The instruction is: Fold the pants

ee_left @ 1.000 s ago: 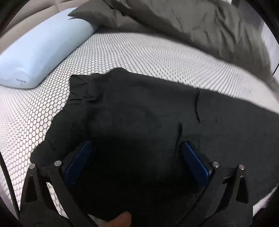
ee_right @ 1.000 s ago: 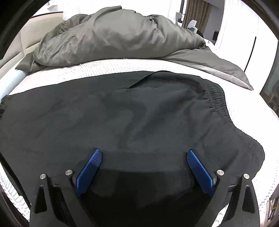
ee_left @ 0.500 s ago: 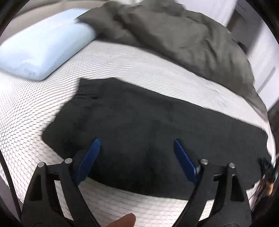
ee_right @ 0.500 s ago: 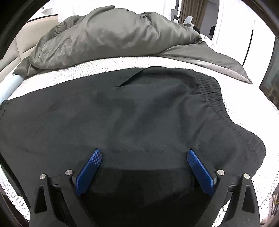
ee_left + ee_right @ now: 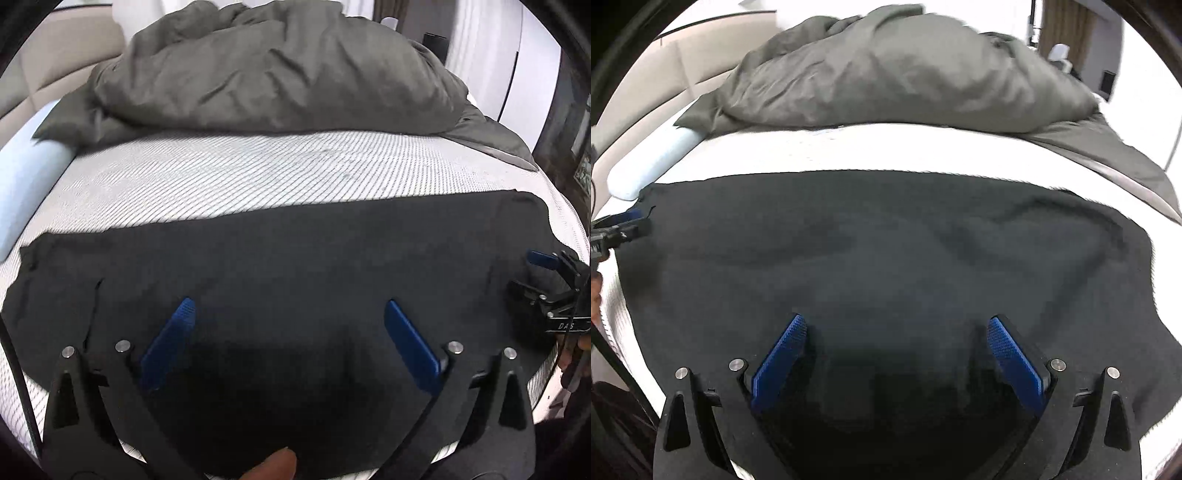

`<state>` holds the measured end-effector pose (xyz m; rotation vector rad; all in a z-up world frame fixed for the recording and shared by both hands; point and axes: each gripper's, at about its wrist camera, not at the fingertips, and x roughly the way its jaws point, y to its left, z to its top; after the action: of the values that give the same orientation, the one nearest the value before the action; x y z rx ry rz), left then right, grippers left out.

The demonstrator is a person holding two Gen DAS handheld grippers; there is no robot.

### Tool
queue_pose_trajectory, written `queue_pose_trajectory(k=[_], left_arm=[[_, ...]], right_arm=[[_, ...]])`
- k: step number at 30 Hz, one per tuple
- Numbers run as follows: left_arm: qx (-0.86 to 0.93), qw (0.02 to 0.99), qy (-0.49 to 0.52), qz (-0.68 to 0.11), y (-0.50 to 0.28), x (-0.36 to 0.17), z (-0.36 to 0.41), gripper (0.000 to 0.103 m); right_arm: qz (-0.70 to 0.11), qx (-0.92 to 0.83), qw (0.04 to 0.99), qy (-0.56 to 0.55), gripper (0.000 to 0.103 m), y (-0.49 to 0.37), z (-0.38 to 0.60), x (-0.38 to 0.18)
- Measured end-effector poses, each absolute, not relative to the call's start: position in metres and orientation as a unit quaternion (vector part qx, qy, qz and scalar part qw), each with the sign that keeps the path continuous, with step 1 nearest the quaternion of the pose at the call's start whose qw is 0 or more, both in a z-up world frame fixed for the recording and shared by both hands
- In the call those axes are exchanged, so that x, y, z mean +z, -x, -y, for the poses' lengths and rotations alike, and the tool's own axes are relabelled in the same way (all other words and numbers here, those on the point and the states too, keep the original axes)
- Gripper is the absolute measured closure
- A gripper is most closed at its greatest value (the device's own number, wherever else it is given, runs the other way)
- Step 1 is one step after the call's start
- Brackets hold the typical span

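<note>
The black woven pants [image 5: 295,266] lie flat on the white mattress [image 5: 258,177], long axis nine to three o'clock. My left gripper [image 5: 286,314] and right gripper [image 5: 895,328] hover released above them, jaws just reopened, nothing between.

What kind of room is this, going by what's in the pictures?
Most likely a bedroom. Black pants lie spread on a bare white mattress, a rumpled grey duvet is heaped at the far side, and a pale blue pillow sits by a beige padded headboard.
</note>
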<state>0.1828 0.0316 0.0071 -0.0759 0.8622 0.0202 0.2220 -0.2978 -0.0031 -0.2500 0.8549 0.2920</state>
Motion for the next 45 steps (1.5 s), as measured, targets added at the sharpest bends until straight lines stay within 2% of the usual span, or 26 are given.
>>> queue_pose_trajectory(k=[5, 11, 15, 21, 25, 29, 33, 37, 42, 45], left_arm=[[0.015, 0.906, 0.030, -0.422, -0.221, 0.001, -0.032, 0.001], [0.067, 0.872, -0.007, -0.485, -0.258, -0.024, -0.066, 0.001], [0.071, 0.860, 0.038, -0.505, -0.251, -0.039, -0.113, 0.000], [0.134, 0.862, 0.057, -0.486, -0.226, -0.036, -0.169, 0.001], [0.162, 0.859, 0.118, -0.471, -0.210, -0.032, -0.196, 0.001], [0.132, 0.878, 0.127, -0.442, -0.190, -0.016, -0.181, 0.001], [0.094, 0.879, 0.038, -0.466, -0.184, -0.022, -0.134, 0.001], [0.119, 0.866, 0.029, -0.485, -0.181, -0.034, -0.131, 0.000], [0.090, 0.887, 0.083, -0.444, -0.152, -0.012, -0.118, 0.001], [0.048, 0.901, 0.094, -0.420, -0.137, 0.001, -0.085, 0.001]], right_arm=[[-0.440, 0.157, 0.879, 0.090, 0.003, -0.273, 0.262, -0.004], [-0.460, 0.126, 0.858, 0.189, 0.003, -0.303, 0.242, -0.027], [-0.460, 0.083, 0.866, 0.179, 0.001, -0.320, 0.284, -0.015], [-0.463, -0.032, 0.872, 0.155, 0.001, -0.328, 0.366, -0.008], [-0.459, -0.033, 0.880, 0.119, 0.002, -0.314, 0.389, 0.002], [-0.440, -0.013, 0.886, 0.144, 0.002, -0.286, 0.372, 0.007], [-0.456, 0.012, 0.872, 0.180, 0.001, -0.280, 0.363, -0.014], [-0.452, -0.011, 0.878, 0.154, 0.002, -0.267, 0.388, -0.003], [-0.413, 0.003, 0.907, 0.086, 0.002, -0.216, 0.419, 0.026], [-0.377, 0.007, 0.926, 0.015, 0.002, -0.166, 0.446, 0.044]])
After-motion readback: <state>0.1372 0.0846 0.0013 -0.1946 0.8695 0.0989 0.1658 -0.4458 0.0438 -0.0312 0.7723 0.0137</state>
